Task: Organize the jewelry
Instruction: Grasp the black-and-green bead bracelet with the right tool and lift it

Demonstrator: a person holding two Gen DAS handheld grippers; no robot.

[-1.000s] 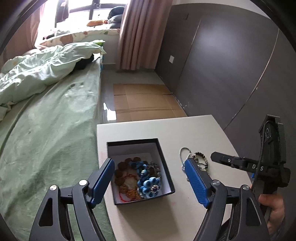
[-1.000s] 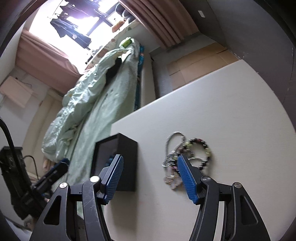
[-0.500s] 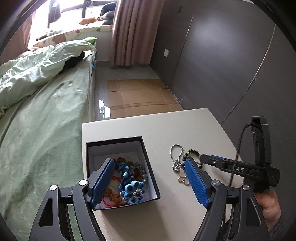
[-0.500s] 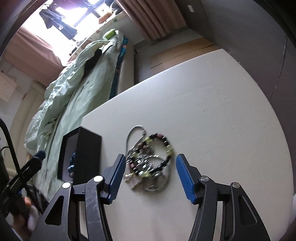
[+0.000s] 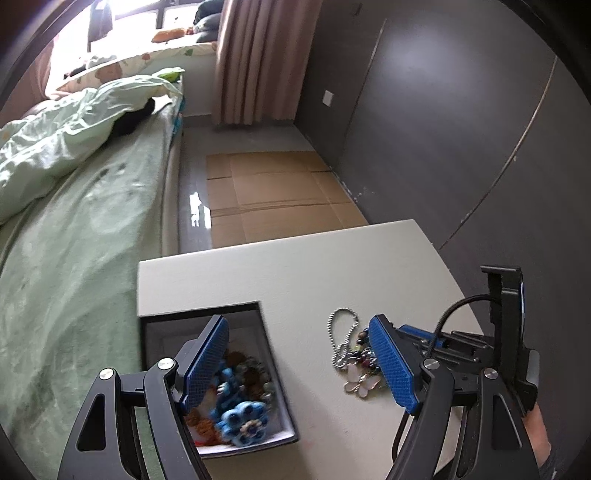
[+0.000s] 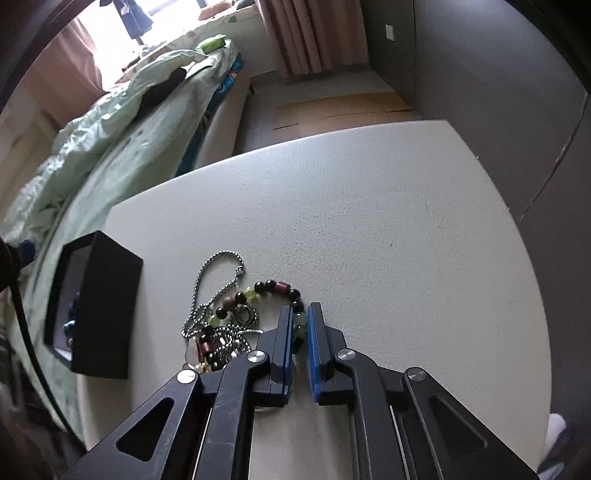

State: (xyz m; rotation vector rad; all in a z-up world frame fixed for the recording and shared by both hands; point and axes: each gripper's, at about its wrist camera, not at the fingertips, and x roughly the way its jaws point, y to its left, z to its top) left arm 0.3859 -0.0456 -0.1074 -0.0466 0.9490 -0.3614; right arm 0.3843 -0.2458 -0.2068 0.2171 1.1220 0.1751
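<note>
I see the white table (image 6: 369, 206) with the black box (image 6: 99, 306) at its left edge. My left gripper (image 5: 299, 365) hangs wide over it. My right gripper (image 6: 300, 325) has just closed, pinching the beaded bracelet (image 6: 280, 291) beside the chain (image 6: 207, 284).

A bed (image 5: 74, 229) with a pale green sheet fills the left of the room, and a rumpled light green duvet (image 5: 66, 122) is heaped toward its far end. Beyond the bed, a bright window (image 5: 140, 22) lets in daylight, with cushions lined along its sill. Just right of the bed's far end hangs a dusty pink curtain (image 5: 258, 59). Dark grey panelled walls (image 5: 443, 110) run along the side opposite the bed, bearing a white wall switch (image 5: 327, 98). Between bed and wall, flattened cardboard (image 5: 277, 199) lies on the glossy grey floor (image 5: 192, 192). A white table (image 6: 369, 206) stands beside the bed.
</note>
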